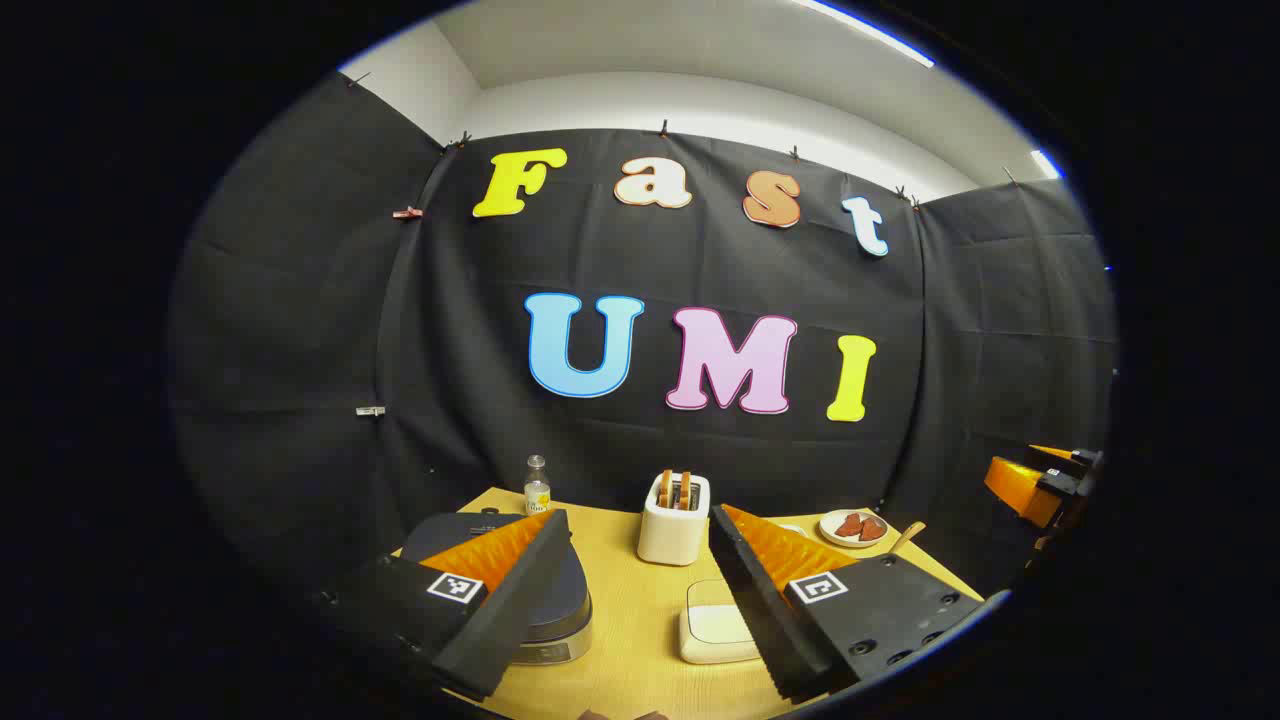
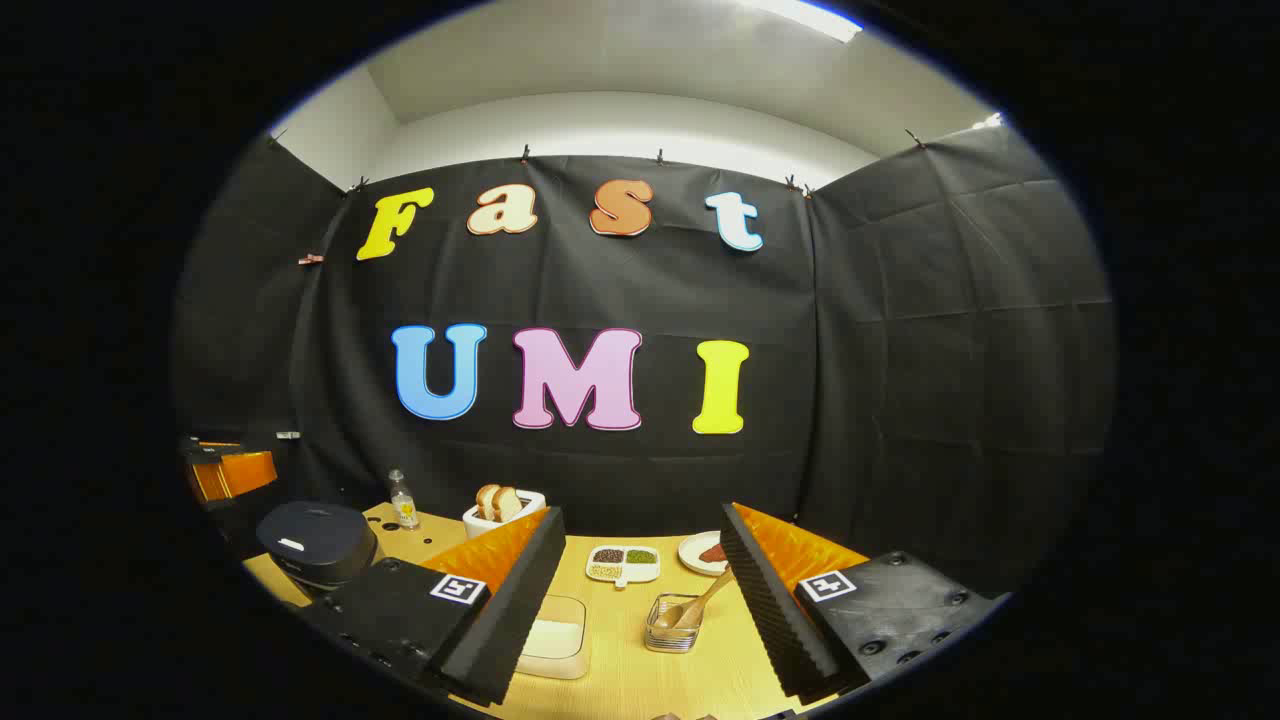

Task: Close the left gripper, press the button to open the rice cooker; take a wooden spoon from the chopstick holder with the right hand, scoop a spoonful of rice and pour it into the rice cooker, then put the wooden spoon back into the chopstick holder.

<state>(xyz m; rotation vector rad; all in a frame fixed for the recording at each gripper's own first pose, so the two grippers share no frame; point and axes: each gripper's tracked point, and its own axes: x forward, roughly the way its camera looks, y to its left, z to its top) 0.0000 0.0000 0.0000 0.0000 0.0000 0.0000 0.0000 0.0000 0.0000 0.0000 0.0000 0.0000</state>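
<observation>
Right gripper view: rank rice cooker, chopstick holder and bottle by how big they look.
1. rice cooker, clearly largest.
2. chopstick holder.
3. bottle, smallest, though it stands farthest back, so its true size is unsure.

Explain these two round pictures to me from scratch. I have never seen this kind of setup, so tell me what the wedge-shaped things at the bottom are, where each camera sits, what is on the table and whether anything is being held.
There is no robot here. A person holds a two-finger gripper in each hand, and a fisheye camera rides on each one, looking forward along its fingers. Those wedges are the fingers.

In the left gripper view, the left gripper is open and holds nothing. Below it sits the dark rice cooker, lid closed.

In the right gripper view, the right gripper is also open and holds nothing. Ahead of it a wooden spoon leans in a small wire holder.

Also on the wooden table: a white container of rice, a toaster with bread, a small bottle, a divided dish of beans and a plate.
</observation>
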